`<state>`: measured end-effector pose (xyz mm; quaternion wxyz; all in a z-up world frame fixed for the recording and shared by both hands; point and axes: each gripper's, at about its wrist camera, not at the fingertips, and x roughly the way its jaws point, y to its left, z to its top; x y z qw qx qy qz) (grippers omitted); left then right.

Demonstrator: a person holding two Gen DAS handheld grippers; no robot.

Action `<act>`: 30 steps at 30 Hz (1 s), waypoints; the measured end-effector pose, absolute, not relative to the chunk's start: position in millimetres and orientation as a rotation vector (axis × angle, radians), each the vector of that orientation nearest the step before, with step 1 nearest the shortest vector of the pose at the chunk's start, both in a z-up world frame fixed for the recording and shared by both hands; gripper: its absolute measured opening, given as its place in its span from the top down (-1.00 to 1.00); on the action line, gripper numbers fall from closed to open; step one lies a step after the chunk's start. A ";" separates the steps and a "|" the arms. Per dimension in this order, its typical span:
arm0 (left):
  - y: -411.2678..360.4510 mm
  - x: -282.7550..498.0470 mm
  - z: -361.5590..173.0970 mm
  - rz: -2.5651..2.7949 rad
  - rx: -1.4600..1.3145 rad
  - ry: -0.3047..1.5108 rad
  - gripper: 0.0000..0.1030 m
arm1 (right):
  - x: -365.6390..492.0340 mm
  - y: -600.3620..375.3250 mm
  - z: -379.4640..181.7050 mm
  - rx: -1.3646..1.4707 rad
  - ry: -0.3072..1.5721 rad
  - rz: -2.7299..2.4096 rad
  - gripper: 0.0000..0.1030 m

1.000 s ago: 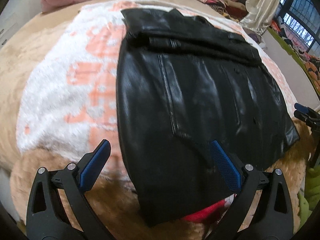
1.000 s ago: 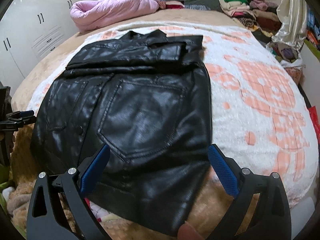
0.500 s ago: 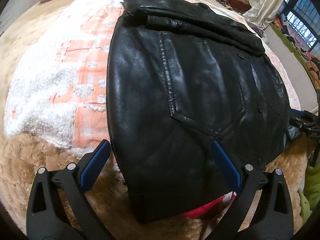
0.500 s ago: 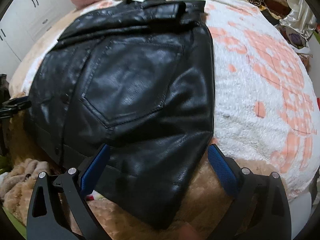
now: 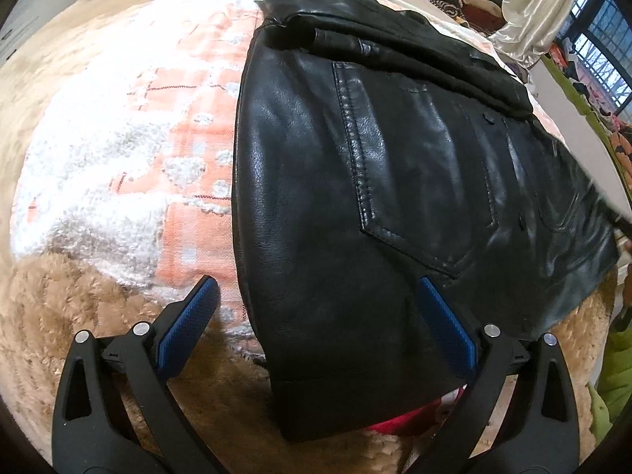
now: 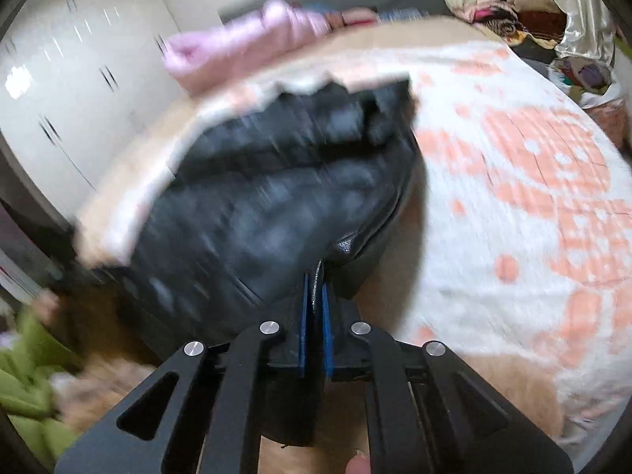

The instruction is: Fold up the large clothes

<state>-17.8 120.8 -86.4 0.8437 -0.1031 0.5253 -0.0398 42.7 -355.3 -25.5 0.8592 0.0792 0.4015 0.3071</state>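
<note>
right gripper (image 6: 315,296) pinches glossy black leather jacket (image 6: 256,213) hem.

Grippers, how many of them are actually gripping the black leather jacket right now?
1. The right gripper is clamped on the black leather jacket at its near hem; the left gripper hangs open over it.

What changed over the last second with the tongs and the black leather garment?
The right tongs went from open to shut, pinching the near hem of the black leather garment; that blurred view suggests motion. The left tongs moved closer over the hem and stayed open, gripping nothing. The garment remains spread on the white-and-orange blanket.
</note>
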 end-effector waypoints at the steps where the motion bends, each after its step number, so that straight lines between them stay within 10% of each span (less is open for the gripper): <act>1: 120.9 -17.7 -87.6 -0.085 -0.217 1.111 -0.81 | 43.8 -357.7 -18.1 0.199 0.810 0.659 0.90; 5: 117.9 -16.4 -89.1 -0.085 -0.210 1.100 -0.73 | 61.7 -359.6 3.5 0.286 0.728 0.682 0.90; 10: 120.4 -20.8 -81.8 -0.073 -0.244 1.067 0.46 | 80.8 -355.2 13.7 0.338 0.663 0.692 0.90; 13: 122.2 -23.8 -68.4 -0.075 -0.262 1.030 0.77 | 89.5 -352.1 19.8 0.367 0.624 0.692 0.91; 24: 113.7 6.0 -12.8 -0.141 -0.287 0.887 0.86 | 123.4 -387.0 33.7 0.381 0.641 0.558 0.95; 26: 109.3 10.2 -11.5 -0.151 -0.277 0.883 0.86 | 117.7 -381.6 25.8 0.322 0.711 0.558 0.61; 28: 107.7 12.0 -10.8 -0.158 -0.285 0.878 0.86 | 107.8 -370.1 10.3 0.234 0.826 0.570 -0.66; 30: 108.4 12.6 -10.9 -0.168 -0.305 0.870 0.86 | 94.9 -358.3 -4.7 0.155 0.898 0.571 -0.66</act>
